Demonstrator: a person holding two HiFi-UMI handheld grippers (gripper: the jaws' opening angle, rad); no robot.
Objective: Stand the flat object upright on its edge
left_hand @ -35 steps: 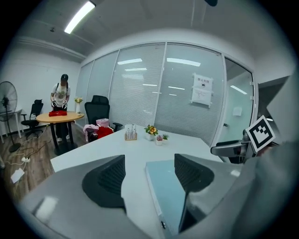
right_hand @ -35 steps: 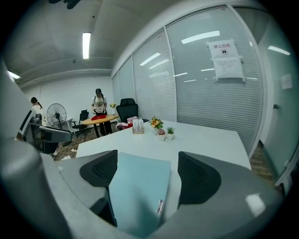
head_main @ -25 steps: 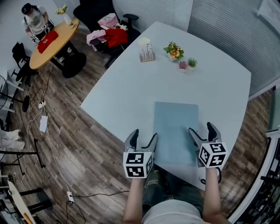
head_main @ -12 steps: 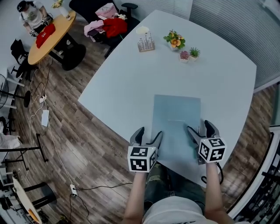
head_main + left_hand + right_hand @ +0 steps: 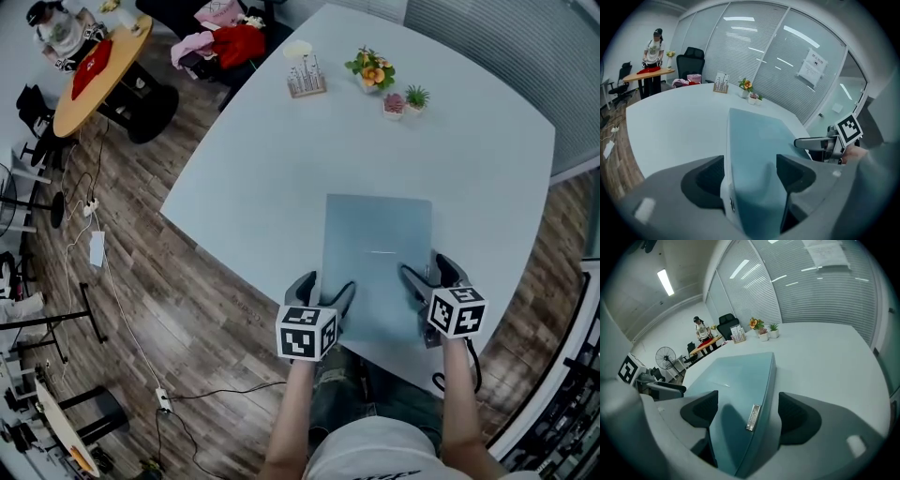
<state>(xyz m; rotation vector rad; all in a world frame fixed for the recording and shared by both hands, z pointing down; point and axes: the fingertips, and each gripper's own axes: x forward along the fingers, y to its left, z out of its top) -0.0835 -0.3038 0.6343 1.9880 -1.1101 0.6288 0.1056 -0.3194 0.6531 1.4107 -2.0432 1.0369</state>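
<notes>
A flat pale blue folder (image 5: 377, 248) lies on the white table (image 5: 253, 178), its near end at the table's front edge. My left gripper (image 5: 325, 286) stands open astride the folder's left long edge, which runs between its jaws in the left gripper view (image 5: 750, 173). My right gripper (image 5: 425, 270) is open astride the right long edge. In the right gripper view (image 5: 745, 416) the folder (image 5: 736, 380) fills the gap between the jaws, and a small metal tag (image 5: 751, 417) shows on its edge. Neither pair of jaws presses on the folder.
At the table's far end stand a flower pot (image 5: 368, 68), two small plants (image 5: 405, 99) and a small rack (image 5: 306, 77). Beyond, on the wood floor, are a round wooden table (image 5: 94, 80) with a person beside it, a chair with clothes (image 5: 225, 42) and cables.
Both grippers have moved inward over the folder's two long edges; the left one was beside the edge a second ago. The folder has not moved on the table.
</notes>
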